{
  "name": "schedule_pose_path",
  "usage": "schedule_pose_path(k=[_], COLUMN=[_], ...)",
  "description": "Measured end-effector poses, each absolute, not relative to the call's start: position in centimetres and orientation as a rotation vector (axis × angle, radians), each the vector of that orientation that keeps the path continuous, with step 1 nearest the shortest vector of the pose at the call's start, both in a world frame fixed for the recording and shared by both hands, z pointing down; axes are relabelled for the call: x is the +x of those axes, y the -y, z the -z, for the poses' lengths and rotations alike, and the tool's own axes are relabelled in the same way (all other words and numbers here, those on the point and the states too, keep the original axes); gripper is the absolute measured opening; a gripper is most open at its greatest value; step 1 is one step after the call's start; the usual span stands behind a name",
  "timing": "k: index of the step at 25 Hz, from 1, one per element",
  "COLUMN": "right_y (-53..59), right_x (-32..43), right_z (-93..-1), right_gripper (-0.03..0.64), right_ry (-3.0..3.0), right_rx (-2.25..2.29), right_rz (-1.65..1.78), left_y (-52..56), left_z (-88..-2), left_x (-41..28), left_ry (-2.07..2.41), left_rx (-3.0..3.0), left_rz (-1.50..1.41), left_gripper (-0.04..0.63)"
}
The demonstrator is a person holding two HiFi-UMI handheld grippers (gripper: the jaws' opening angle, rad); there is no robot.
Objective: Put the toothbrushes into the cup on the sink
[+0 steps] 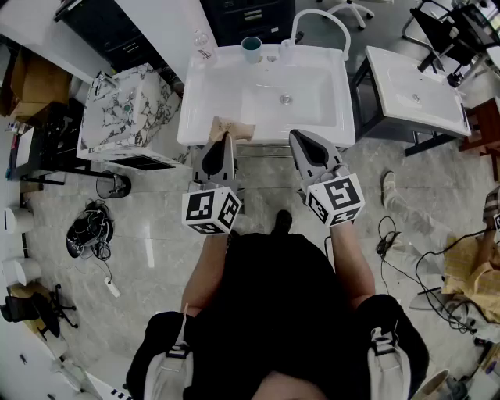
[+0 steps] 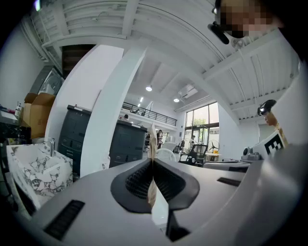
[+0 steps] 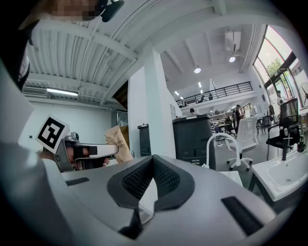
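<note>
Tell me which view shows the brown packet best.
Right gripper view: the packet shows its broad printed face, side-on. Head view shows it small, from above, at the sink's front rim. Left gripper view has it edge-on, a thin strip pinched between the fingers.

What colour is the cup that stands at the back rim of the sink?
Teal; the cup shows best in the head view.

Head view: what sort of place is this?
Probably an open-plan office or lab, not a bathroom: a freestanding sink, a second sink beside it, an office chair, dark cabinets.
</note>
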State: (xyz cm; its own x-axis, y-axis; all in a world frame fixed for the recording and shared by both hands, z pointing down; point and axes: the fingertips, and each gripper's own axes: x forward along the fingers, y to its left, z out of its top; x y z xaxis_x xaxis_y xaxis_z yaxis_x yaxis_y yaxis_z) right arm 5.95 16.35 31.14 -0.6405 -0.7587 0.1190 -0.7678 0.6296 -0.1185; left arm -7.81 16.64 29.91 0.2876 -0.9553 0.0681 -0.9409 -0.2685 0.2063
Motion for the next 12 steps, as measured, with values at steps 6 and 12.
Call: schedule_pose_path(k=[6,12], right_y=[-17.0,-16.8], right_x=[6.3,7.1], right_z=[-31.2,-31.3], right_gripper=[0.029,0.029], right_ry=[2.796,2.783], right_rx=[1.269,1.319], right_rz=[-0.222,-0.229], left_y=[-17.1,-17.1], left_z=[-29.9,-30.2], left_x=[-7.2,-6.8], left_ry=[1.769,1.784], left_rx=[2.345,2.341], left_rz=[0.095,0.064], left_gripper=[0.017,0.017])
